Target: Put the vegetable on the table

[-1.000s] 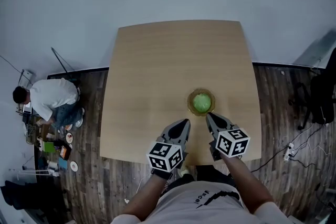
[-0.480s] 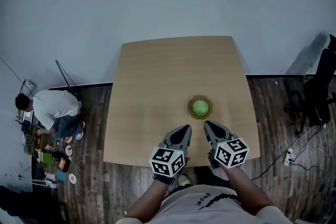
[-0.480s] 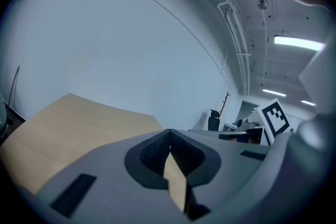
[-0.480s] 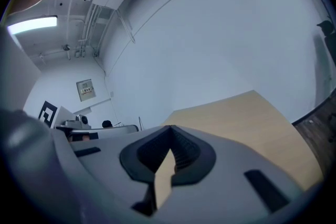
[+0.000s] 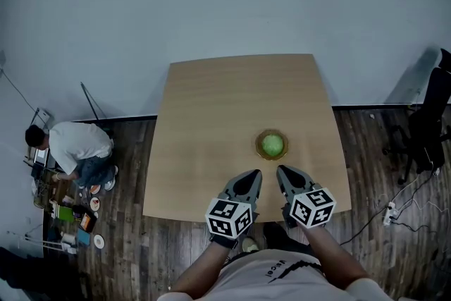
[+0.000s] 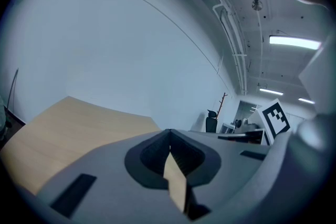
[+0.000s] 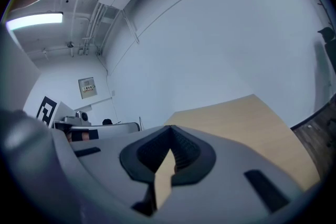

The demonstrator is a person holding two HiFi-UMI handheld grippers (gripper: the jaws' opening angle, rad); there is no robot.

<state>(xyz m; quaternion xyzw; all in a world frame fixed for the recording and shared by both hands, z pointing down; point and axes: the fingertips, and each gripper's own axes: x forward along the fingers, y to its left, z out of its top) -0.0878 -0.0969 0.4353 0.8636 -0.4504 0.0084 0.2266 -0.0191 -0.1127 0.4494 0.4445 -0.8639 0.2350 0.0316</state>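
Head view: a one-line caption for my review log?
Left gripper and right gripper, both shut, hover over the table's near edge, just short of the vegetable in its bowl.

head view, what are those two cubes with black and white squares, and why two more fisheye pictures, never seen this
No robot: a person holds a two-jaw tool in each hand, the left gripper and right gripper; the marker cubes are part of them. The head view comes from a camera on the person's head, looking down. The other two come from cameras riding on each gripper. Both grippers are shut and empty. On the table stands a bowl with a green vegetable in it.
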